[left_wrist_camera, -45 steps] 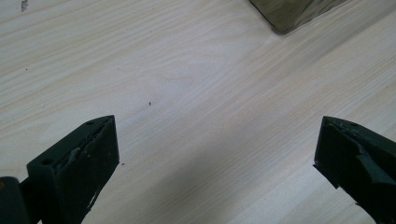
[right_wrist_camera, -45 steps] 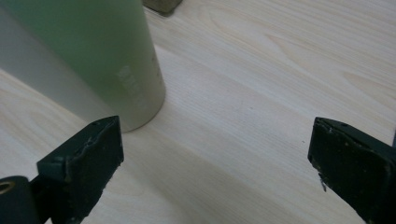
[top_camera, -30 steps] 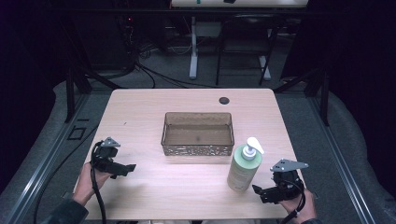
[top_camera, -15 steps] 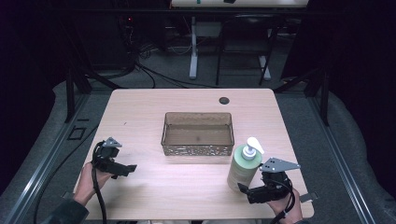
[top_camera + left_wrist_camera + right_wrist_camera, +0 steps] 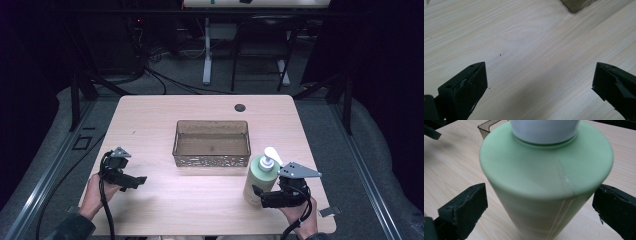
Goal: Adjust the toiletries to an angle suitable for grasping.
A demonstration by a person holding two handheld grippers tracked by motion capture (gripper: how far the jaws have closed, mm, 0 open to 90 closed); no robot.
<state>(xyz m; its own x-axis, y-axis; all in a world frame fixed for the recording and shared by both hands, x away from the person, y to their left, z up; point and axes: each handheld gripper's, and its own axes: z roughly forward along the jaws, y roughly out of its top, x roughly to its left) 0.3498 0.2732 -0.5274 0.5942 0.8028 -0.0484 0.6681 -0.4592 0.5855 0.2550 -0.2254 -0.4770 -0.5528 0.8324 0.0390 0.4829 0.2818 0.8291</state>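
A pale green pump bottle point(image 5: 260, 179) with a white pump head stands upright near the table's front right. My right gripper point(image 5: 259, 192) is open, its jaws on either side of the bottle point(image 5: 544, 185) with gaps showing at both sides. My left gripper point(image 5: 139, 181) is open over bare wood at the front left, with nothing between its fingers point(image 5: 464, 90).
A clear brown rectangular bin point(image 5: 212, 143) sits empty in the middle of the wooden table point(image 5: 165, 115); its corner point(image 5: 576, 5) shows in the left gripper view. A small dark round hole point(image 5: 240, 107) lies near the far edge. Cables and frames stand beyond the table.
My right gripper has moved left and forward from the table's front right corner until its open jaws straddle the green bottle. The left gripper has stayed in place.
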